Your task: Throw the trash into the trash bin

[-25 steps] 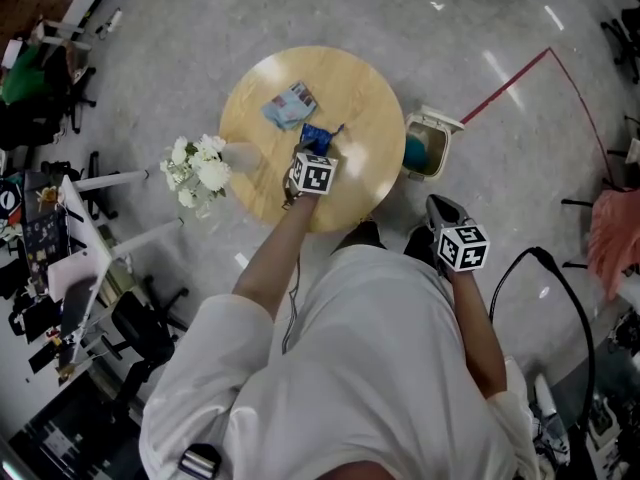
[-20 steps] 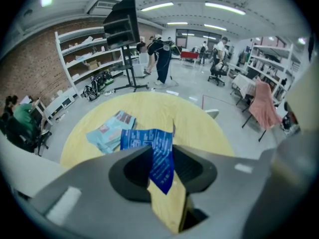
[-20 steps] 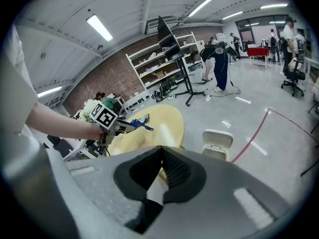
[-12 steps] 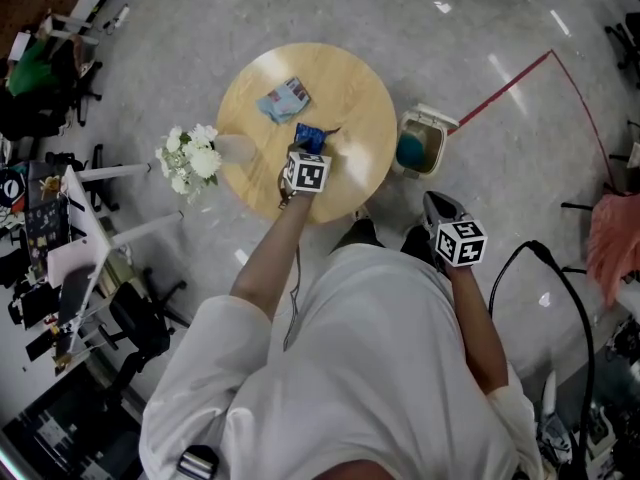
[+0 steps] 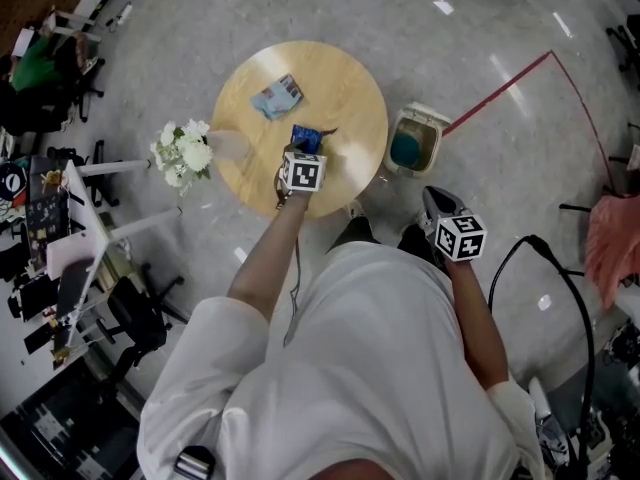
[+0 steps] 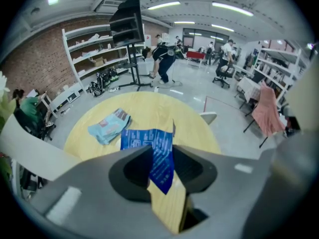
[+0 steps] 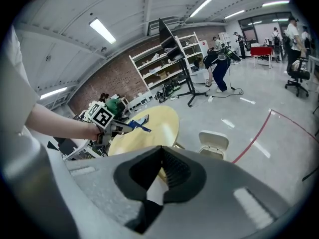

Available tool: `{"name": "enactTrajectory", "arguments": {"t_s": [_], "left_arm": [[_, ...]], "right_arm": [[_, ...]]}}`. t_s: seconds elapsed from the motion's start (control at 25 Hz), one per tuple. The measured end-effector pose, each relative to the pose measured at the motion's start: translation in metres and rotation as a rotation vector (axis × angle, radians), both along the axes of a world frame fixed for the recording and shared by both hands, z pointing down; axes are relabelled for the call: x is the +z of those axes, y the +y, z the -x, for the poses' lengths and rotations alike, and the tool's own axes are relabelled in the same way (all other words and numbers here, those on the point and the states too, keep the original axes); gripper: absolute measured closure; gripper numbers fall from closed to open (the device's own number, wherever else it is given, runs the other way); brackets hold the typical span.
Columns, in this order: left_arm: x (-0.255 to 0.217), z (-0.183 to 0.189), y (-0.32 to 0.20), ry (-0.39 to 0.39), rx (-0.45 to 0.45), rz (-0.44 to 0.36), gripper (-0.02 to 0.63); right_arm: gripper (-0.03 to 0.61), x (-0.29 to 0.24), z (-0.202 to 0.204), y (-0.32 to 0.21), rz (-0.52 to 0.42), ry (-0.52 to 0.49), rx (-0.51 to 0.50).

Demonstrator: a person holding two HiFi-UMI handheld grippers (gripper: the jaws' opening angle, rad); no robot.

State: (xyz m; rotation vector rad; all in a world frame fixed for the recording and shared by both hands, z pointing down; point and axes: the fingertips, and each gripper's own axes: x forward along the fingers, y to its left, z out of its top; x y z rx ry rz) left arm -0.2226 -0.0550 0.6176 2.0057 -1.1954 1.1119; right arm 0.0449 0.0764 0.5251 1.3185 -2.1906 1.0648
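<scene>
A round wooden table [image 5: 340, 83] carries a light blue wrapper [image 5: 277, 97] on its far left part. My left gripper [image 5: 304, 150] is shut on a dark blue wrapper [image 5: 307, 135], which hangs between the pads just above the tabletop. In the left gripper view the blue wrapper [image 6: 160, 156] is pinched in my left gripper [image 6: 162, 159], with the light blue wrapper [image 6: 108, 126] lying beyond it. A white trash bin [image 5: 412, 145] with its lid up stands on the floor right of the table. My right gripper [image 5: 438, 204] is shut and empty, near the bin [image 7: 213, 144].
A vase of white flowers [image 5: 182, 153] stands at the table's left edge. A red line [image 5: 500, 86] runs across the floor beyond the bin. A black cable [image 5: 560, 278] loops on the floor at right. Chairs and desks crowd the left side.
My left gripper has drawn the blue wrapper slightly toward the table's near edge and a little up. The right gripper has shifted slightly beside the bin.
</scene>
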Motion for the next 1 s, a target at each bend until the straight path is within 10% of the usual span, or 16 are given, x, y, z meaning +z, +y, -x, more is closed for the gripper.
{"name": "enactTrajectory", "arguments": {"t_s": [1.0], "left_arm": [[-0.020, -0.110, 0.011, 0.022, 0.089, 0.002, 0.482]], "right_arm": [[0.577, 0.000, -0.074, 0.014, -0.011, -0.023, 0.065]]}}
